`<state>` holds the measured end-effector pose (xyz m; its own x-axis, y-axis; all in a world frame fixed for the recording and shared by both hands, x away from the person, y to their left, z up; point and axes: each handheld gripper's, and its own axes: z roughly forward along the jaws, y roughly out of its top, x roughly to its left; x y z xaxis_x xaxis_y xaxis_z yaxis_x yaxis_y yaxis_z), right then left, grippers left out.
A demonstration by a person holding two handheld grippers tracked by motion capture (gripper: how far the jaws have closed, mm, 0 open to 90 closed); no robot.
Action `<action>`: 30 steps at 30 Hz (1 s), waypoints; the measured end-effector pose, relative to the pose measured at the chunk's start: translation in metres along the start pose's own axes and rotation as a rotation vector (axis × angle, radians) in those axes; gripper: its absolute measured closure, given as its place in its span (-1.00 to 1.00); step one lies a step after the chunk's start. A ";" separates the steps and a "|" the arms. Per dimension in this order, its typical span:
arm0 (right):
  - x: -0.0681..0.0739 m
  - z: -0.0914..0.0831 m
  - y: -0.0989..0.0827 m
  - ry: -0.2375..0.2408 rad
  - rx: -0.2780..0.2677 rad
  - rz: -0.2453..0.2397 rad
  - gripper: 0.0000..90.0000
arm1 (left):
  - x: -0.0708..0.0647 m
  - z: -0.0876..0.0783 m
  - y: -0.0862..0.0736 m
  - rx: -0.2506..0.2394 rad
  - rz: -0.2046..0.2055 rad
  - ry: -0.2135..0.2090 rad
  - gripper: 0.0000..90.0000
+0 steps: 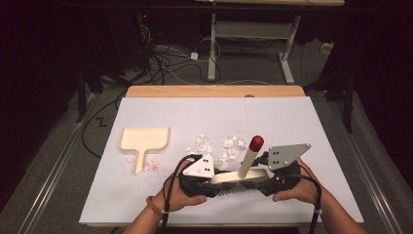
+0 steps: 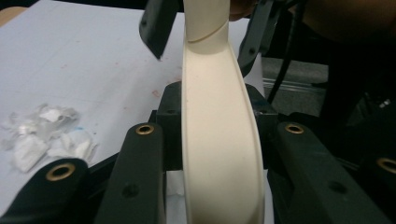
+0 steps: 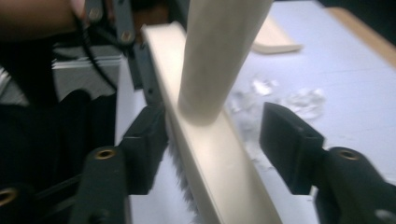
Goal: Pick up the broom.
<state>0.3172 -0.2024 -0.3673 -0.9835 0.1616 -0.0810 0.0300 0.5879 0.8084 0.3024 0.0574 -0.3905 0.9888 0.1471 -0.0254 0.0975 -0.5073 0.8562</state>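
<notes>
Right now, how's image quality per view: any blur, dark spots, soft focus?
High view: the table is lit evenly, the floor and room around it fall to near black. Left gripper view: the brush is sharp, the paper scraps slightly soft. Right gripper view: the brush handle is blurred, the dustpan behind it out of focus.

Both forearms are coming in from the bottom of the high view, hands lying low and close together near the front edge. The left hand (image 1: pixel 187 199), wearing a beaded band at the wrist, is wrapping the left hand-held gripper (image 1: pixel 213 184), whose jaws are pressing tight on both sides of what lies between them. The right hand (image 1: pixel 295 191) is cupping the right hand-held gripper (image 1: pixel 258 184), whose jaws are standing apart, one pad clear of contact.
</notes>
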 end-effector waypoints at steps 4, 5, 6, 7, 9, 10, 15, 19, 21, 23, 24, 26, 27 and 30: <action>0.003 0.008 -0.001 0.069 0.041 -0.029 0.27 | -0.001 0.001 0.000 0.005 0.015 -0.033 0.44; 0.004 0.010 -0.001 0.080 0.046 -0.035 0.28 | 0.000 0.001 -0.001 0.012 0.018 -0.039 0.44; 0.005 0.011 -0.002 0.086 0.051 -0.041 0.30 | 0.001 0.002 -0.002 0.019 0.020 -0.047 0.44; 0.004 0.013 -0.003 0.105 0.057 -0.027 0.32 | 0.001 0.002 -0.002 0.022 0.023 -0.052 0.44; 0.002 0.016 -0.005 0.130 0.057 -0.039 0.37 | 0.001 0.003 -0.004 0.023 0.021 -0.063 0.43; 0.002 0.016 -0.006 0.138 0.061 -0.034 0.43 | 0.003 0.003 -0.004 0.012 0.011 -0.063 0.41; 0.002 0.022 -0.006 0.142 0.063 -0.025 0.51 | 0.004 0.000 -0.004 0.022 0.021 -0.017 0.27; 0.002 0.021 -0.006 0.111 0.071 -0.013 0.51 | 0.004 -0.006 -0.004 0.020 0.016 0.080 -0.09; 0.001 0.017 -0.005 0.063 0.070 0.007 0.51 | -0.001 -0.017 -0.006 0.054 0.036 0.258 -0.40; -0.003 0.013 -0.005 0.043 0.056 0.016 0.51 | -0.004 -0.027 -0.013 0.050 0.043 0.354 -0.46; -0.005 0.012 -0.005 0.020 0.054 0.017 0.51 | -0.004 -0.031 -0.016 0.044 0.042 0.381 -0.49; -0.008 0.009 -0.005 -0.017 0.059 0.030 0.51 | -0.006 -0.043 -0.029 0.046 0.045 0.465 -0.51; -0.009 0.007 -0.005 -0.024 0.049 0.045 0.51 | -0.006 -0.049 -0.035 0.049 0.037 0.501 -0.51; -0.013 0.003 -0.006 -0.063 0.048 0.062 0.51 | -0.006 -0.061 -0.048 0.049 0.008 0.549 -0.53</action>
<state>0.3303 -0.2061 -0.3727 -0.9663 0.2480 -0.0695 0.1008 0.6125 0.7840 0.2851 0.1333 -0.4000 0.7866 0.5577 0.2651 0.1085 -0.5475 0.8298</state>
